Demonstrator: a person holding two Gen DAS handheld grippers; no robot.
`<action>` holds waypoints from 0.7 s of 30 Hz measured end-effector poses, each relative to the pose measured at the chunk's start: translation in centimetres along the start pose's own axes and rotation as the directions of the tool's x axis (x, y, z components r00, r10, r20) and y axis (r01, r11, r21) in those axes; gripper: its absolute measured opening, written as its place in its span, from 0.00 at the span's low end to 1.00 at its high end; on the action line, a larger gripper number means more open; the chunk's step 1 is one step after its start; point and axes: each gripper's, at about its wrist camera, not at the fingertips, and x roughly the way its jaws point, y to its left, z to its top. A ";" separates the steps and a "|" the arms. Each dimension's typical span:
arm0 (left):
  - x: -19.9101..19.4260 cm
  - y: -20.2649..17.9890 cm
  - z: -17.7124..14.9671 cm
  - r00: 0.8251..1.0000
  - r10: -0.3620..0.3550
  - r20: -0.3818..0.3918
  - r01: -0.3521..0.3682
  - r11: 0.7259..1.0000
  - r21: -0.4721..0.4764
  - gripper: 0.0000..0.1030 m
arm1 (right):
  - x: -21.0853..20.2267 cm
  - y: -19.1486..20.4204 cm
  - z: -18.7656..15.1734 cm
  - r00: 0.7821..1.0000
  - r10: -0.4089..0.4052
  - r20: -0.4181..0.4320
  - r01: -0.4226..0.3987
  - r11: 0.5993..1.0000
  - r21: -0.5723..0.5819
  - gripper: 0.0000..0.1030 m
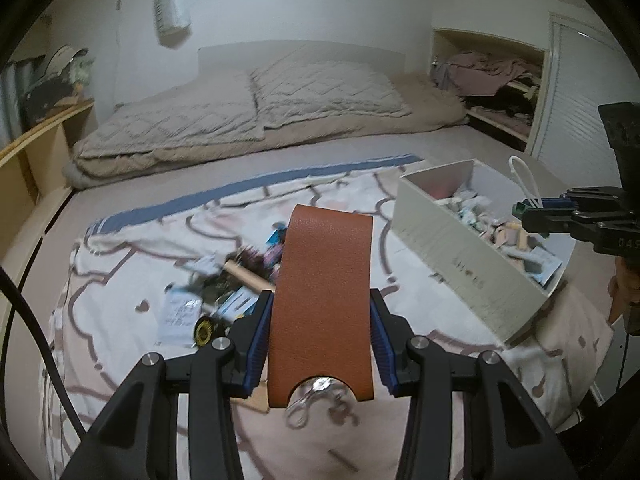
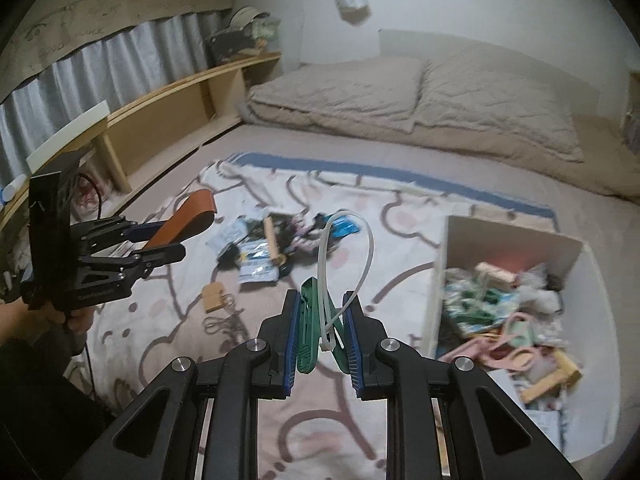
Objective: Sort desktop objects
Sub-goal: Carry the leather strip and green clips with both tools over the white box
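Both grippers are raised above the patterned blanket (image 1: 120, 264), each with something in its jaws. Over on the left, the left gripper (image 1: 320, 340) is clamped on a brown leather key holder (image 1: 324, 292), its blue pads (image 1: 258, 344) pressing the strap's two edges; a metal clasp (image 1: 316, 394) shows at the strap's near end. Below it, on the blanket, lies a blurred scatter of small items (image 2: 272, 248): packets, a wooden stick, a black and yellow wheel-like piece (image 1: 204, 330). A small tan tag (image 2: 214, 298) lies apart, with metal rings just beside it. Moving right, the right gripper (image 2: 322, 336) is closed on a green clip (image 2: 308, 336), and a white plastic loop (image 2: 344, 256) rises from it. Farthest right, a white box (image 2: 438, 280) sits on the blanket, already holding a heap of mixed bits in green, pink and wood tones. Behind everything, beige pillows (image 2: 400, 88) rest against the wall.
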 end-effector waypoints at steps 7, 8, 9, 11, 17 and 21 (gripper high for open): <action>-0.2 -3.6 2.9 0.998 -0.052 0.034 0.050 0.997 0.052 0.43 | -2.5 -2.3 -0.3 0.998 -0.060 0.023 0.059 0.996 0.063 0.21; -0.2 -4.0 3.2 0.998 -0.058 0.038 0.056 0.997 0.055 0.44 | -2.7 -2.6 -0.3 0.997 -0.070 0.021 0.068 0.995 0.071 0.21; -0.5 -4.7 3.7 0.997 -0.068 0.045 0.065 0.996 0.062 0.44 | -3.0 -2.9 -0.4 0.996 -0.083 0.015 0.082 0.993 0.086 0.21; -0.6 -5.8 4.6 0.996 -0.074 0.052 0.070 0.995 0.076 0.44 | -3.4 -3.4 -0.5 0.995 -0.099 0.002 0.098 0.989 0.111 0.21; -1.2 -9.0 7.3 0.990 -0.122 0.075 0.114 0.987 0.112 0.44 | -4.5 -5.1 -0.8 0.991 -0.136 -0.022 0.137 0.973 0.185 0.21; -1.6 -11.5 8.8 0.983 -0.156 0.098 0.141 0.980 0.144 0.44 | -4.7 -6.2 -1.6 0.990 -0.140 -0.029 0.143 0.967 0.213 0.21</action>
